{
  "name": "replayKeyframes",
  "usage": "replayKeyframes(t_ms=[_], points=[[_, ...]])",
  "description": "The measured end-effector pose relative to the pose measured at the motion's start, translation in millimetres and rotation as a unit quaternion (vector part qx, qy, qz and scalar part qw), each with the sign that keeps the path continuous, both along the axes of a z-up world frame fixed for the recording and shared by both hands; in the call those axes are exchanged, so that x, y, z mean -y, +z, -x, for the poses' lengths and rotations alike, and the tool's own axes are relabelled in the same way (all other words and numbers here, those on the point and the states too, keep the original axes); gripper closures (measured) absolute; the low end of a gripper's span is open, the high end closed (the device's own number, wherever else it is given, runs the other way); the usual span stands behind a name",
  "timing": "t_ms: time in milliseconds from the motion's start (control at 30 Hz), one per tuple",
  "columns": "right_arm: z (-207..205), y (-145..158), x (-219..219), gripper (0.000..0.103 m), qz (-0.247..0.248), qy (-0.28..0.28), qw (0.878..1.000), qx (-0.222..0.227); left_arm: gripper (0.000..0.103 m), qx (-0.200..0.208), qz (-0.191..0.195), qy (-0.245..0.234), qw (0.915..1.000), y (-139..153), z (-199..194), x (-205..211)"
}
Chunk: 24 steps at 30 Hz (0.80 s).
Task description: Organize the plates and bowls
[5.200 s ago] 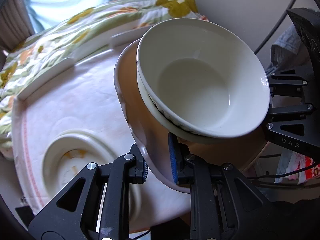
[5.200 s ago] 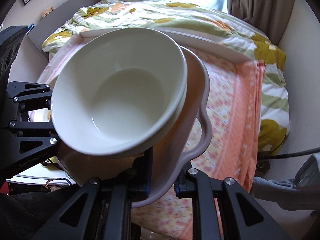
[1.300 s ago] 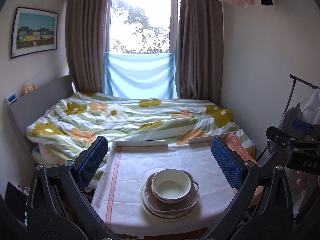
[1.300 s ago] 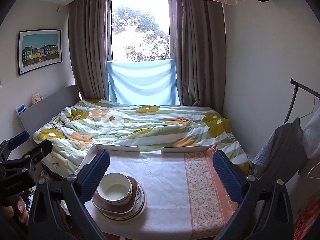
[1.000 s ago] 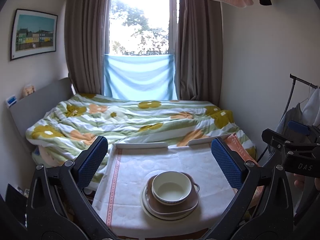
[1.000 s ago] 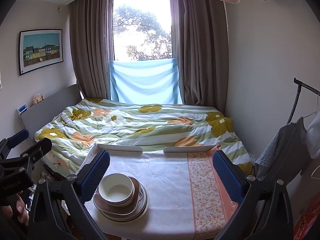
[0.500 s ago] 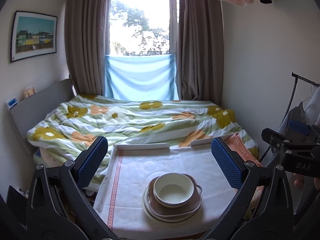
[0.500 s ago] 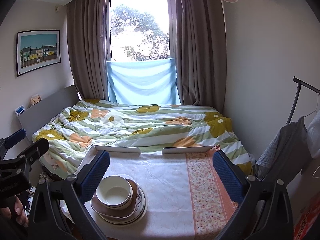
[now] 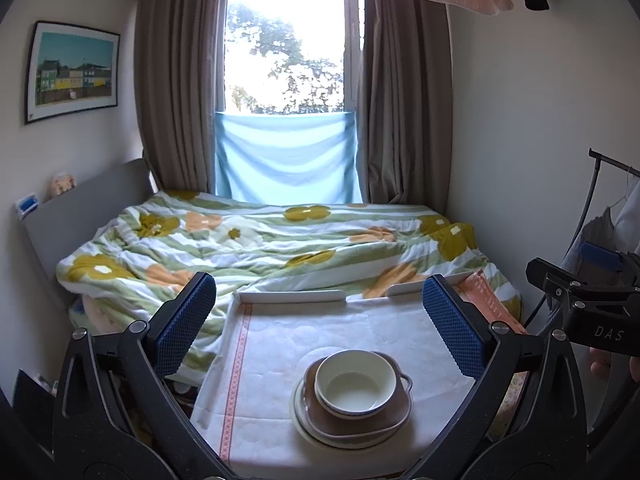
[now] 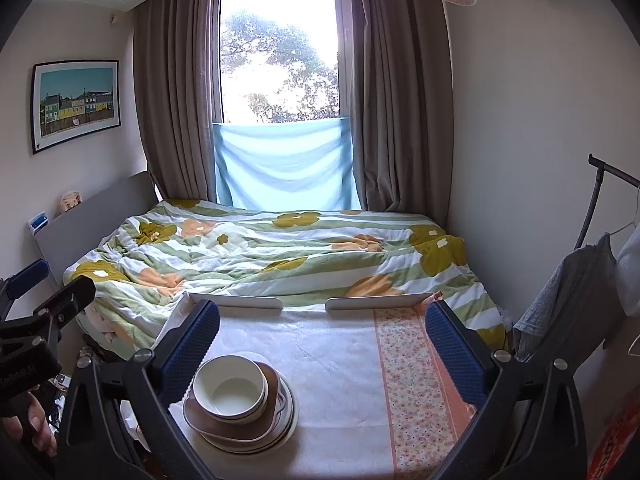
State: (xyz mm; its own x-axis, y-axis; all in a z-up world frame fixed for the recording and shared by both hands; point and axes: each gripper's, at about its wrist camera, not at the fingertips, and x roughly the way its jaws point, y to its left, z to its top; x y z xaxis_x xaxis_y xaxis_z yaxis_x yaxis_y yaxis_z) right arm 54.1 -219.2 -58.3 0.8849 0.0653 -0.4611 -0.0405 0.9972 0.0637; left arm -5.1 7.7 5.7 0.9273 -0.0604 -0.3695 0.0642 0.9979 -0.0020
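Both grippers have let go of the brown dish and drawn well back: the left gripper [image 9: 319, 322] and right gripper [image 10: 322, 350] now hover with jaws spread wide and empty. On the tabletop [image 9: 280, 344], near its front edge, the white bowl [image 9: 355, 383] nests in the brown dish [image 9: 394, 414] atop a pale plate [image 9: 304, 420]. Stacking looks finished; best to withdraw straight back without nudging the pile.

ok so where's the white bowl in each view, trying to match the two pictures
Left wrist view: the white bowl sits low and right of centre, on top of the brown dish.
Right wrist view: the white bowl sits low and left of centre, beside the left blue pad of that tool.
Shared landmark: the blue cloth hanging under the window.
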Motion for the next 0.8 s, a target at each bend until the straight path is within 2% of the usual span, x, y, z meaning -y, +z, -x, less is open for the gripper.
replayKeyframes(t_ms=[300, 600, 800], points=[[-2, 0, -2, 0.001, 0.0, -0.002, 1.0, -0.001, 0.0, 0.004, 0.008, -0.005, 0.9999, 1, -4, -3], [-4, -3, -5, 0.001, 0.001, -0.016, 1.0, -0.003, 0.0, 0.033, -0.009, -0.008, 0.9994, 4, -5, -5], [-9, -14, -10, 0.001, -0.002, -0.025, 0.999, -0.022, 0.0, 0.01, 0.004, -0.025, 0.9996, -12, -18, -11]])
